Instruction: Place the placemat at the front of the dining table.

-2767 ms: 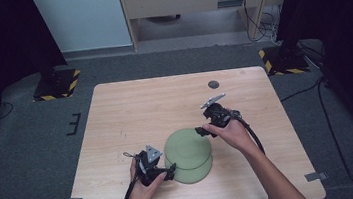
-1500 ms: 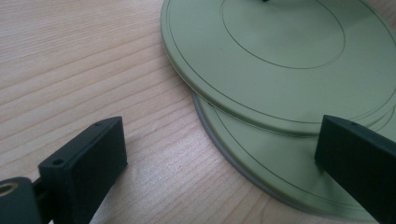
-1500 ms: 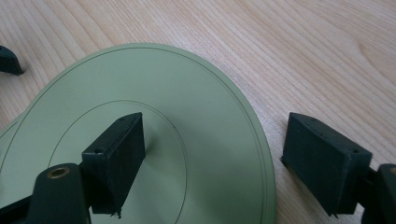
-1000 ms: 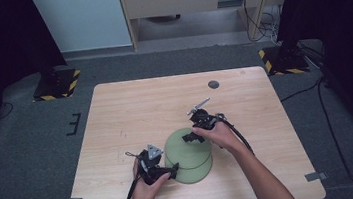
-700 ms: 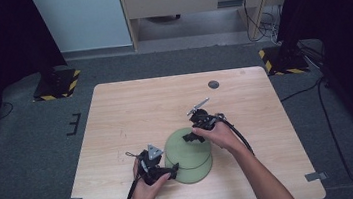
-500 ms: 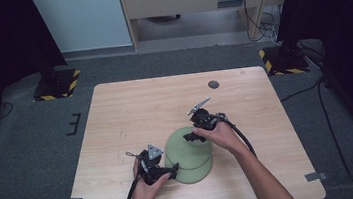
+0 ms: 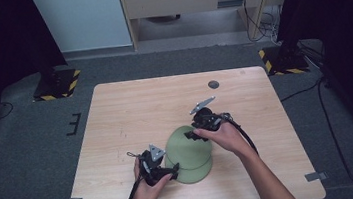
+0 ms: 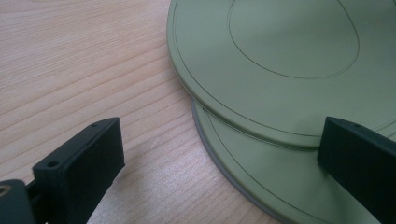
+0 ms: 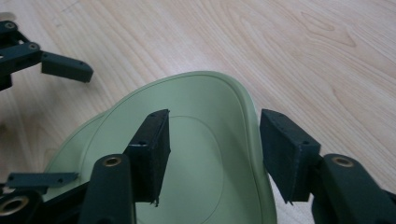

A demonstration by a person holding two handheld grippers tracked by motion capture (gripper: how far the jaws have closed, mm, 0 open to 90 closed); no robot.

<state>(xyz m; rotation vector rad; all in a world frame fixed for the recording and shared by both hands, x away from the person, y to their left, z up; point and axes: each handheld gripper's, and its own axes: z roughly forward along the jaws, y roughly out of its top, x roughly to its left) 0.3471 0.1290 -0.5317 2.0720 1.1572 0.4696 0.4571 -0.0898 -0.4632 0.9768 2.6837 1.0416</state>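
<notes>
The upper green plate [image 7: 188,146] is being straddled at its rim by the closing, unclamped right gripper [image 7: 192,135]; the left gripper [image 7: 171,171] is being held apart beside the lower plate [image 7: 193,175]

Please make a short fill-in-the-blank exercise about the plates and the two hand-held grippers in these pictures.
1. The two plates are ____ in colour.
2. The upper plate has its rim between the jaws of the ____ hand-held gripper.
3. The plates sit on a ____ table.
4. The jaws of the left hand-held gripper stand ____, one over the table and one over the lower plate.

Missing words: green; right; wooden; open
</notes>
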